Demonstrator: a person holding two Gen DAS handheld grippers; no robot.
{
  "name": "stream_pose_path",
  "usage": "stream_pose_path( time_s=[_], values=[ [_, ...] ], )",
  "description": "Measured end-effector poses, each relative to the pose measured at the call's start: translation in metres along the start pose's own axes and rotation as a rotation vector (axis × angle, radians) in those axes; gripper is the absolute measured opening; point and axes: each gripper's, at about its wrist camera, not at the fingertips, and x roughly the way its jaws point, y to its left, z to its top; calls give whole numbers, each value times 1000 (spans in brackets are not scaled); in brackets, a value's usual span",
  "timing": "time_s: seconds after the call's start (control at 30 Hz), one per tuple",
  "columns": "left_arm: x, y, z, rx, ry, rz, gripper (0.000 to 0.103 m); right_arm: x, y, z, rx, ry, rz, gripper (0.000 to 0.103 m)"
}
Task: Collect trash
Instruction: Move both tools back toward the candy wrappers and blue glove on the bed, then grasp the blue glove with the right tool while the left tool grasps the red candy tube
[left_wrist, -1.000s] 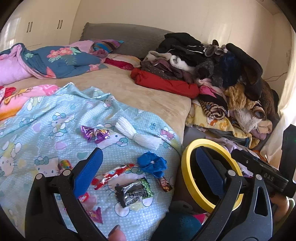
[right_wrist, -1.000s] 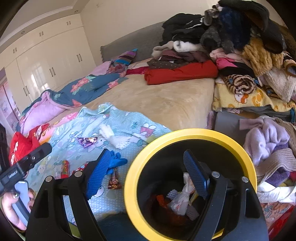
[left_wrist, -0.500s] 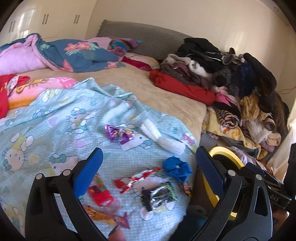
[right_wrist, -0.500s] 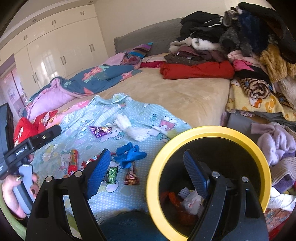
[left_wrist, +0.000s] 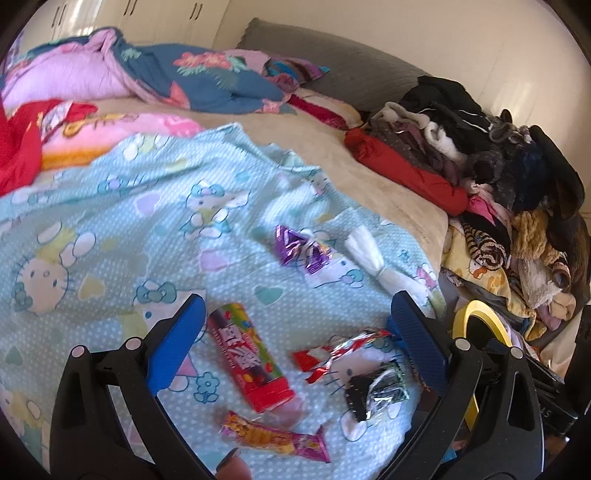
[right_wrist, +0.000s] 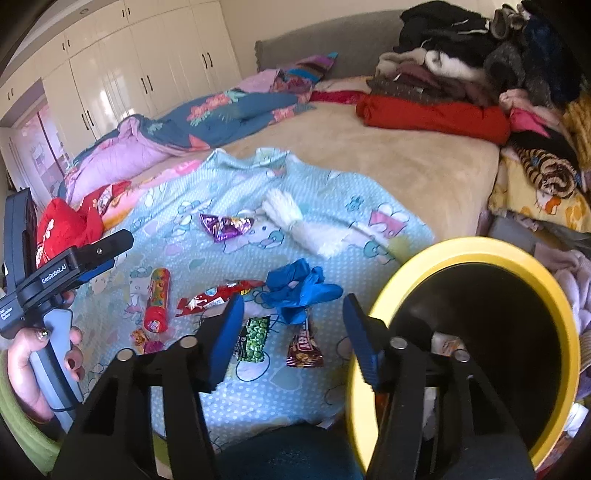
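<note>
We hold the left gripper (left_wrist: 295, 339) above the near edge of the bed (left_wrist: 332, 147), its jaws spread wide and holding nothing. Between them on the light-blue cartoon sheet (left_wrist: 110, 221) lies a red candy tube (left_wrist: 245, 356), with a red-and-silver wrapper (left_wrist: 340, 350) and a crumpled black-and-green packet (left_wrist: 376, 387) just beside it and an orange-pink wrapper (left_wrist: 273, 435) nearest the bed's edge. Farther in, a purple foil wrapper (left_wrist: 301, 247) lies beside a white tied plastic bundle (left_wrist: 369, 258).

Our right gripper (right_wrist: 293, 328) also has its jaws spread and empty, hovering over the near edge by a green snack packet (right_wrist: 255, 338), a brown wrapper (right_wrist: 304, 347) and a crumpled blue glove (right_wrist: 299, 288). The yellow-rimmed black bin (right_wrist: 554, 295) stands off the bed's near right corner, with some trash visible inside. A pile of clothes (right_wrist: 480, 74) covers the bed's far right corner.
</note>
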Motion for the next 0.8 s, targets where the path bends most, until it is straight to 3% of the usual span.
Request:
stream_pose_path(
  time_s=[0.7,0.8],
  values=[
    [48,36,-27,-136,198,5,60,73,-7,14,18,145,-42,30],
    [52,39,-29,-150,213,-1,57,82,-6,15,11,162,-54,21]
  ],
)
